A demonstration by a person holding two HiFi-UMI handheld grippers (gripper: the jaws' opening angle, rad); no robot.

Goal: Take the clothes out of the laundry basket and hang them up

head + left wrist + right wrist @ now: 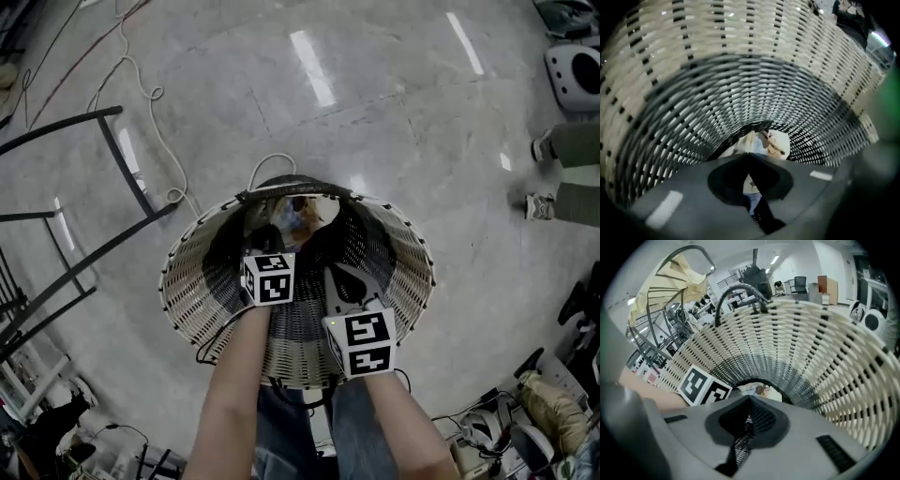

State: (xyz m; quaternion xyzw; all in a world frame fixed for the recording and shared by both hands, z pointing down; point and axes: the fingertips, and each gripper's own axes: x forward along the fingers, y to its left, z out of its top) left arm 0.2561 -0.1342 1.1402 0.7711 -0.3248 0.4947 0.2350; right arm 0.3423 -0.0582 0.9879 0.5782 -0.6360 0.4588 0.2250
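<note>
Down at the bottom of the tall woven basket (202, 281) of white and black wicker lies a crumpled bundle of clothes (771, 140), pale cream with a bit of blue and tan showing. The person has both arms reaching in over the near rim.

The left tool (749, 155) has its jaws pressed together, with no cloth caught between them that I can see. The bundle sits beyond its tips at about 1 o'clock, seemingly untouched. The right tool (750, 400) is likewise closed tight and empty. It hangs higher in the basket, with the bundle past its tips at 12 o'clock and the left tool's marker cube (704, 386) ahead of it at 10 o'clock. So the left one is nearer, and I would judge it must open before it can take hold. The heap is balled up, so no long axis shows.

By count there are:
- one basket
- two tools
- one heap of cloth, whose separate garments I cannot tell apart
- one dark metal drying rack (66, 128), standing on the grey polished floor (394, 112) at 9 o'clock from the basket
</note>
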